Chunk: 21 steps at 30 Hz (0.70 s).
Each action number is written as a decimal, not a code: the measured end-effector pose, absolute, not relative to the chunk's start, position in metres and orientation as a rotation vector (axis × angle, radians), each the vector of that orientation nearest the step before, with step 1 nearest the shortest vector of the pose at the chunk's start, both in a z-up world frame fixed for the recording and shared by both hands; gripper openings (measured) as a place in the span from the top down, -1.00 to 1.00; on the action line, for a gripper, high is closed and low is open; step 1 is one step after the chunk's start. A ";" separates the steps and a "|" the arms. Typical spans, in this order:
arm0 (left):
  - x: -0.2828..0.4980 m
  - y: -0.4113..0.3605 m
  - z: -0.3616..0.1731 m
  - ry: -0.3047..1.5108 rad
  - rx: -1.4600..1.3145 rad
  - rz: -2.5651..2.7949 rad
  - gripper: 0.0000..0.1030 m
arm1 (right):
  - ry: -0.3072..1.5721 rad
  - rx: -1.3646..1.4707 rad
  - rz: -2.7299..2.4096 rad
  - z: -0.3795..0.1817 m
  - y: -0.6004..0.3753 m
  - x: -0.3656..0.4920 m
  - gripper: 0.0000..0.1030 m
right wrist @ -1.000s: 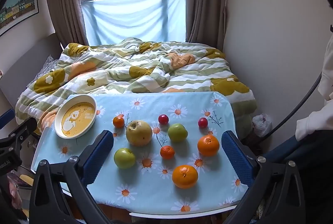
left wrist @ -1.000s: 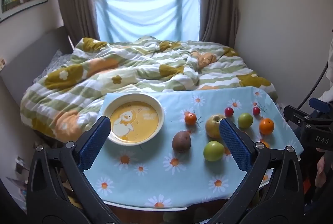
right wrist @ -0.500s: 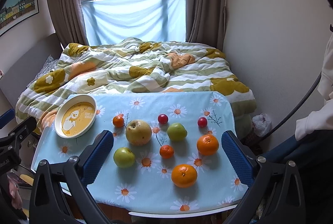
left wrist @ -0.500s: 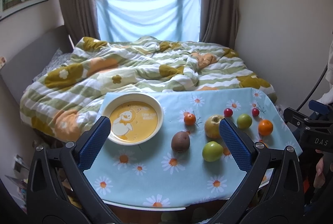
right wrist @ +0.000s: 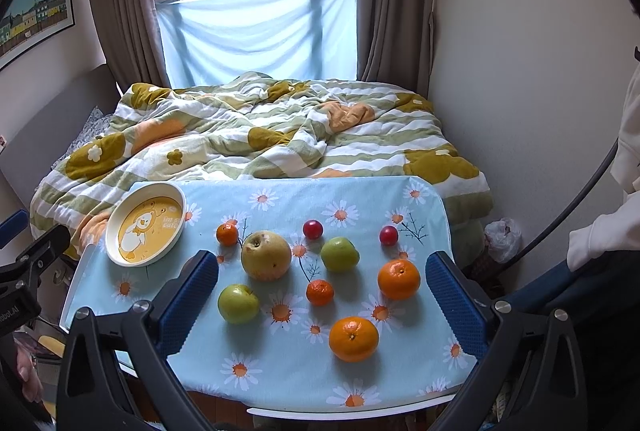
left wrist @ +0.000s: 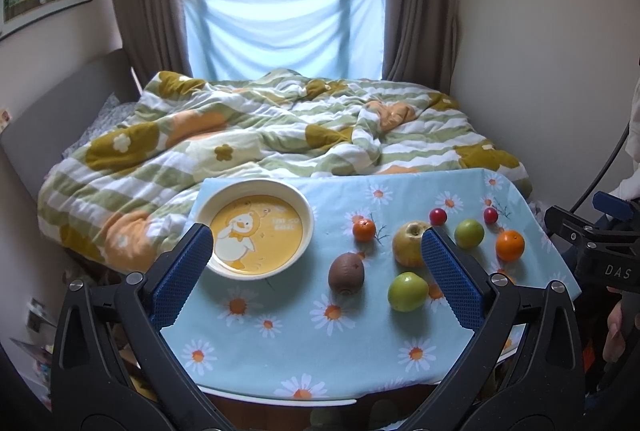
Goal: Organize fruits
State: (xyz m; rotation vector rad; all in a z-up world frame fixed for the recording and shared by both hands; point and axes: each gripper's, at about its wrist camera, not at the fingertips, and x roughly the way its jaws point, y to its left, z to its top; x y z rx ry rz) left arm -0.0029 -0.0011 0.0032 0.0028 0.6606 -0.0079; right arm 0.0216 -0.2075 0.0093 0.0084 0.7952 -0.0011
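A yellow duck-print plate lies empty at the table's left. Loose fruit is spread to its right: a brown kiwi, a yellow pear, green apples, oranges, small tangerines and two red plums. My left gripper hovers open before the plate and the kiwi. Before the fruit, my right gripper stands open. Both hold nothing.
The small table wears a blue daisy cloth and stands against a bed with a striped quilt. Walls close in on both sides. A white sleeve shows at the right, and a plastic bag sits on the floor beside the bed.
Both views have shifted only slightly; the left gripper drifted a little, so the table sits marginally lower-left in its view. No fruit has moved.
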 end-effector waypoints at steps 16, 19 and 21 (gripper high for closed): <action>-0.002 -0.001 0.004 0.660 0.004 -0.005 -1.00 | 0.795 0.008 -0.001 0.008 -0.207 0.022 -0.99; -0.001 0.000 0.004 0.660 0.003 -0.005 -1.00 | 0.795 0.009 -0.002 0.008 -0.207 0.022 -0.99; 0.000 0.001 0.004 0.660 0.004 -0.006 -1.00 | 0.794 0.009 -0.001 0.008 -0.206 0.022 -0.99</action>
